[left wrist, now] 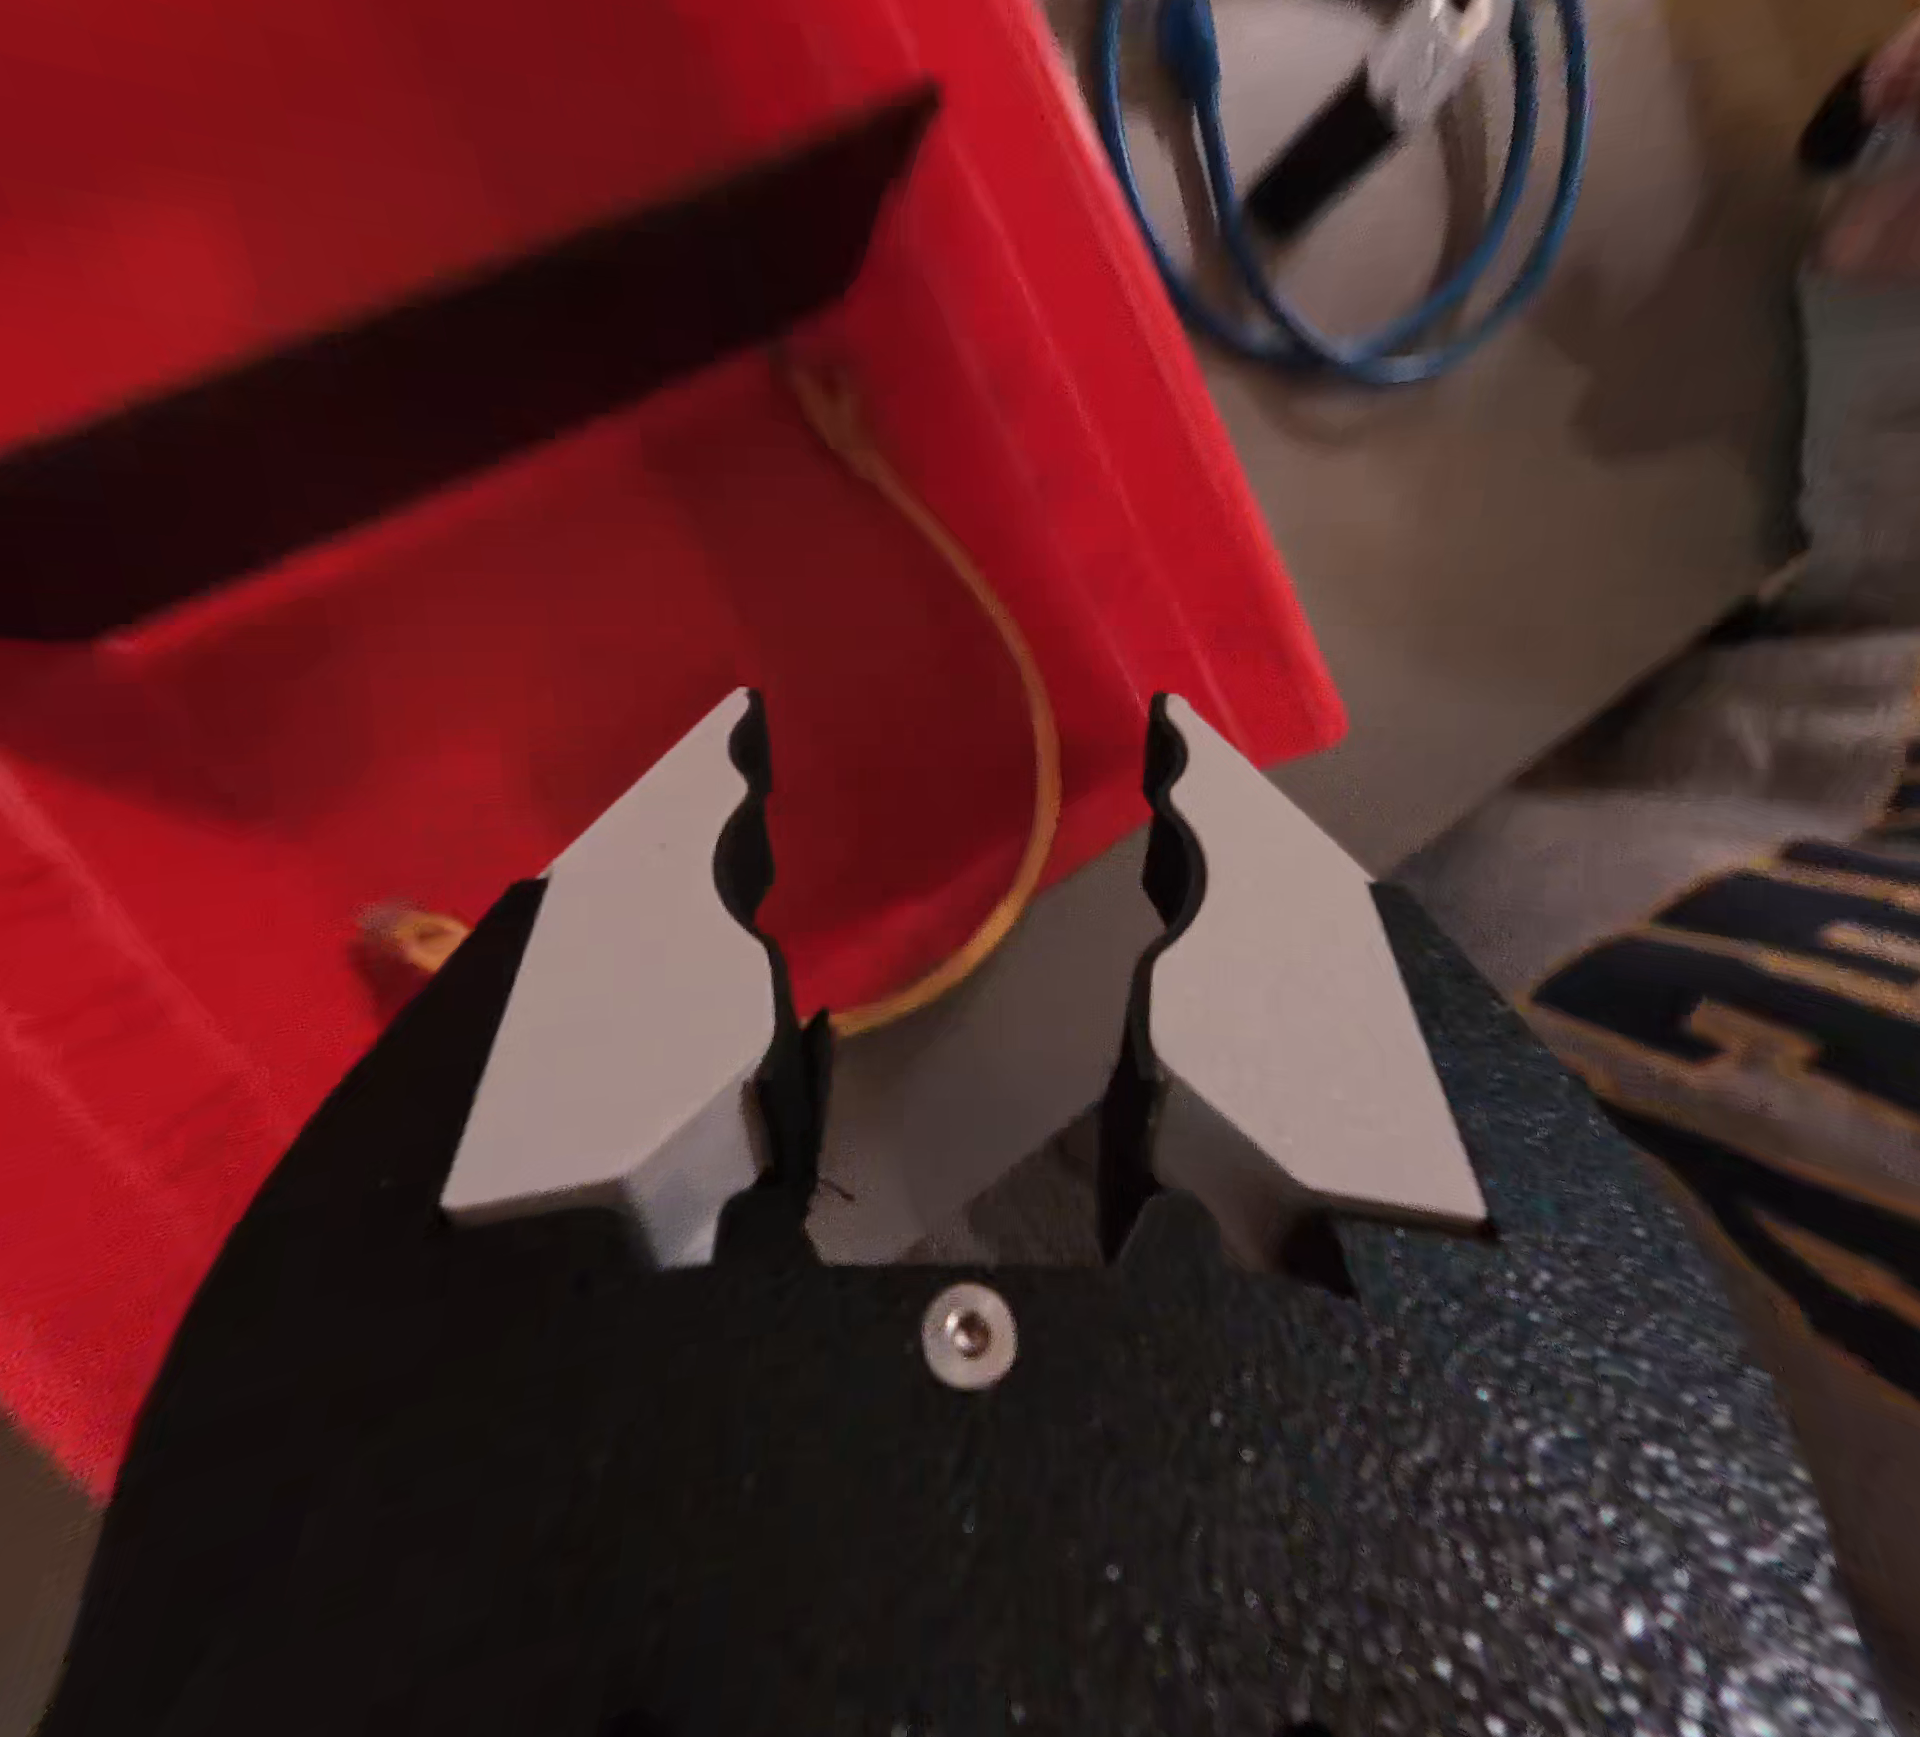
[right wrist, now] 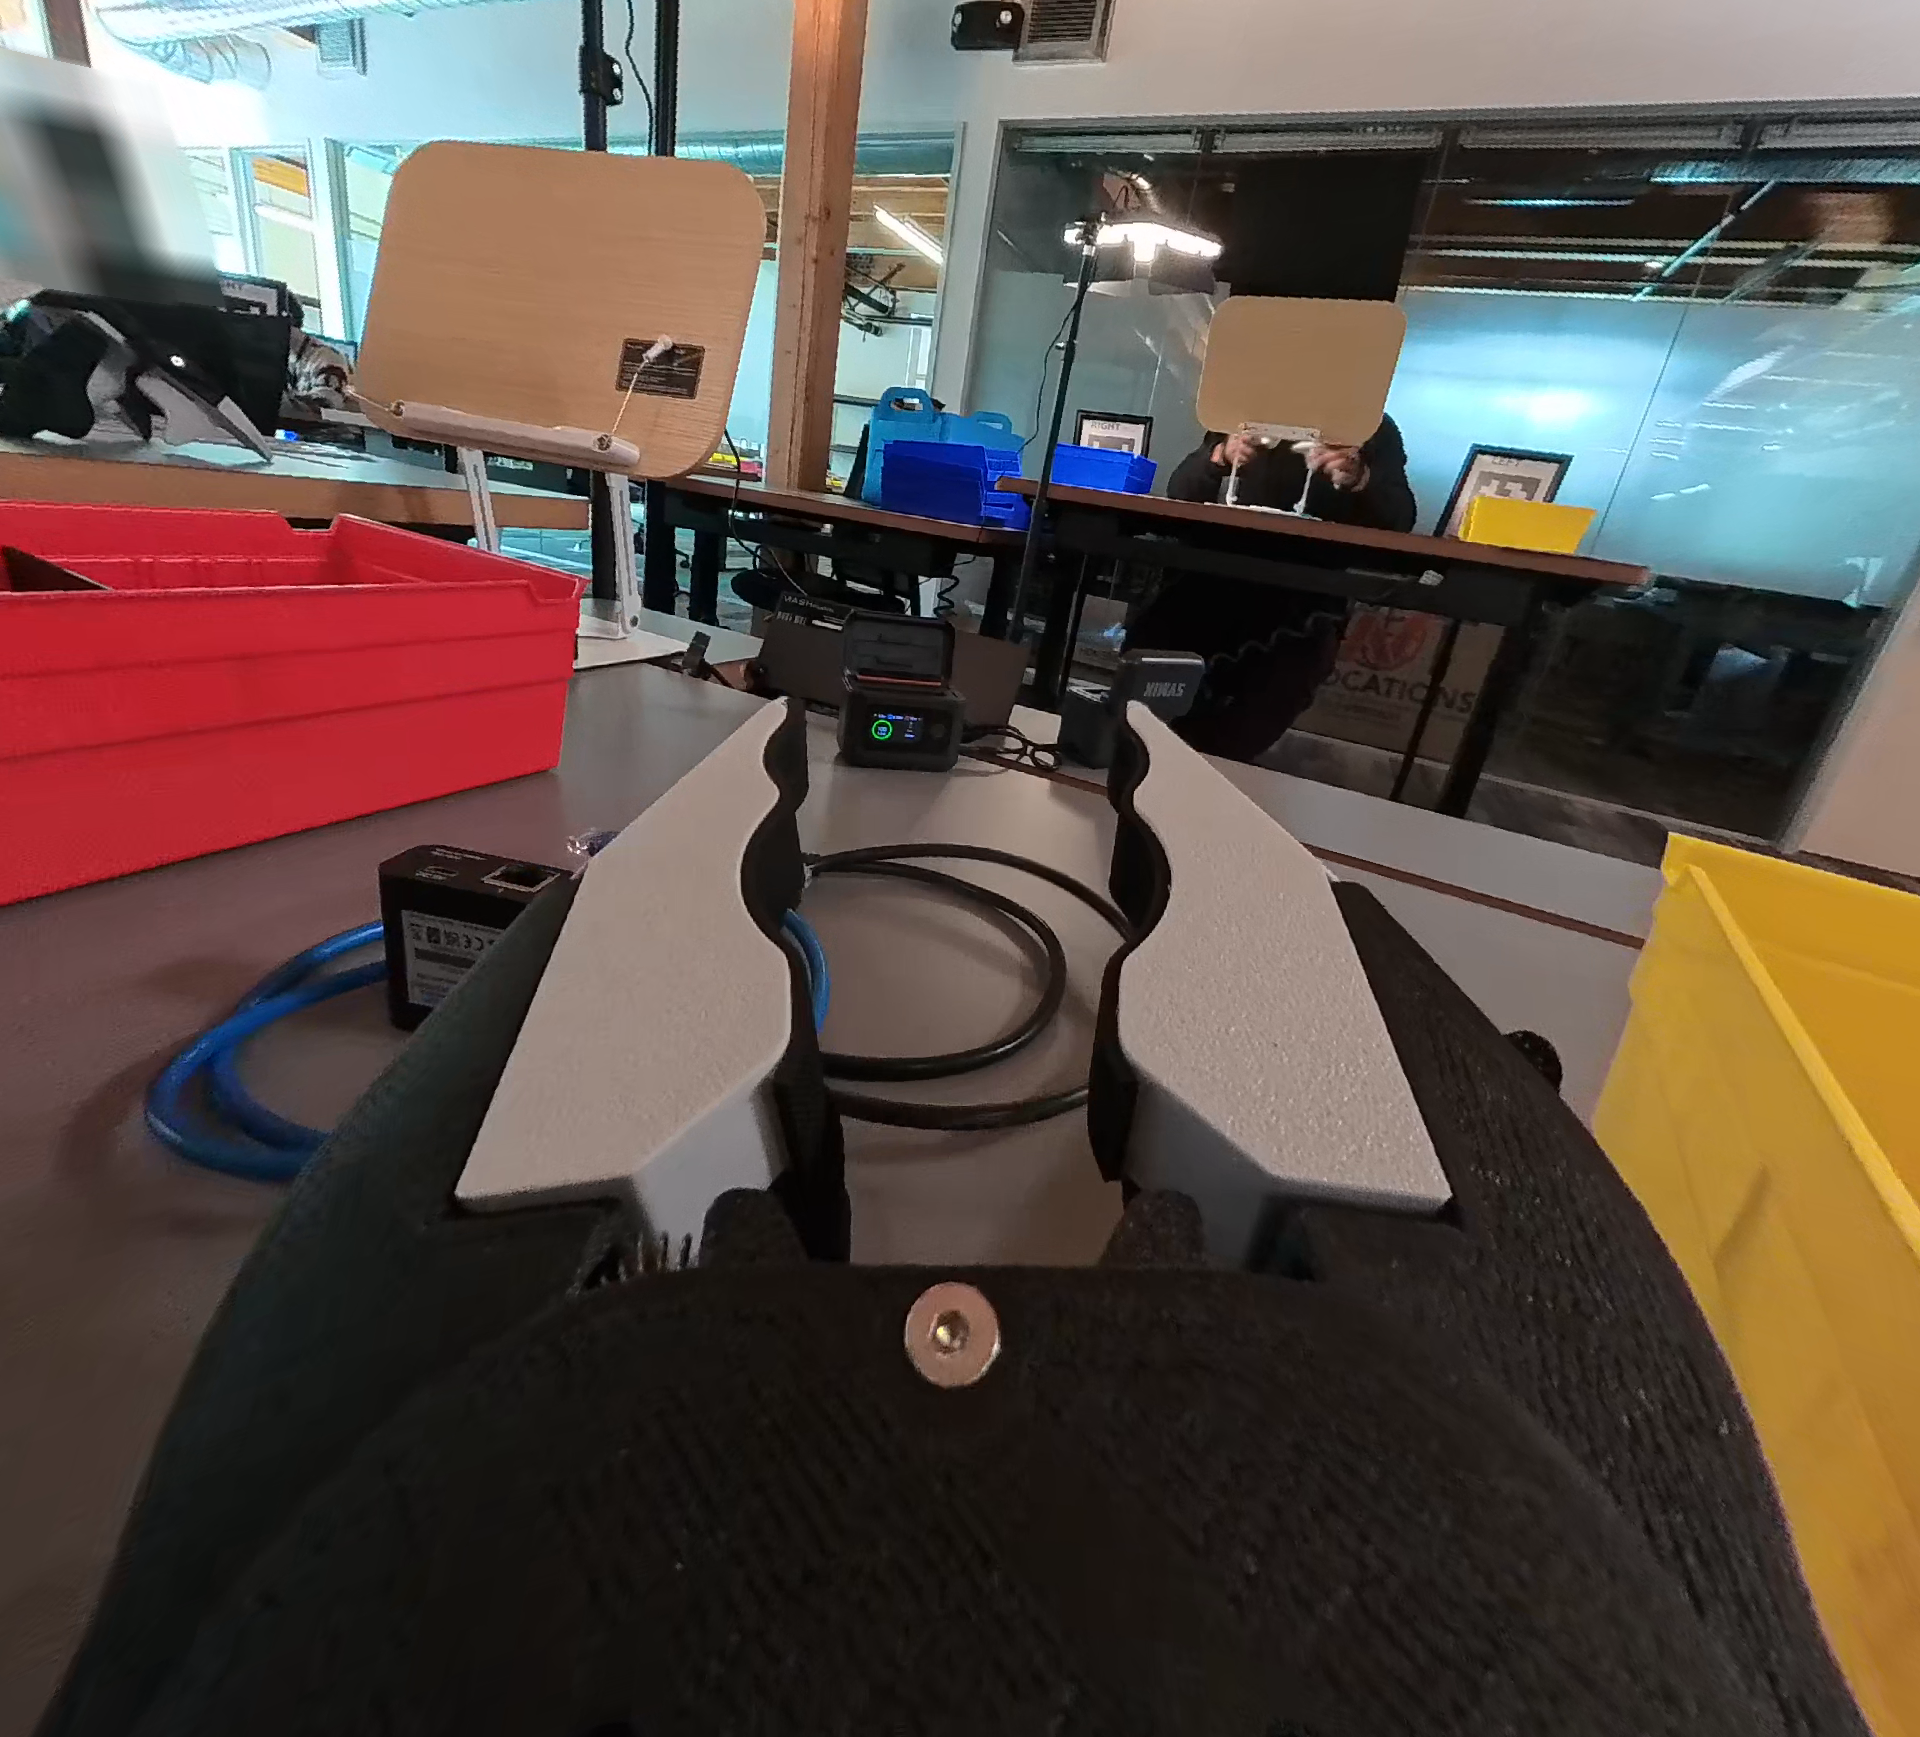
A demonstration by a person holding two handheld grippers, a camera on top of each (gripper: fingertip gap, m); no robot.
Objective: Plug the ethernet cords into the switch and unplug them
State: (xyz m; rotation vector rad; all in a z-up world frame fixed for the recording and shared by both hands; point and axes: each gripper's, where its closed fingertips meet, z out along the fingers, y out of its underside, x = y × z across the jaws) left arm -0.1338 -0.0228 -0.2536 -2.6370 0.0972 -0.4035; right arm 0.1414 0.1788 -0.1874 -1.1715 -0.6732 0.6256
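In the left wrist view my left gripper [left wrist: 961, 700] is open and empty, above a red bin [left wrist: 520, 25]. A yellow ethernet cord [left wrist: 1023, 721] curves inside the bin below a black divider [left wrist: 447, 368]. Beyond the bin, a blue ethernet cord [left wrist: 1340, 129] lies coiled on the table around the black switch [left wrist: 1314, 165], all blurred. In the right wrist view my right gripper [right wrist: 956, 721] is open and empty, low over the table. The black switch [right wrist: 457, 929] sits left of its fingers, with the blue cord [right wrist: 239, 1064] looped beside it. A black cord [right wrist: 956, 981] lies coiled between the fingers.
The red bin [right wrist: 260, 659] stands at the left of the grey table [right wrist: 104, 1272], a yellow bin [right wrist: 1787, 1116] at the right. A small black charger [right wrist: 899, 711] with a lit screen and other black devices sit at the far edge. A person sits at a table behind.
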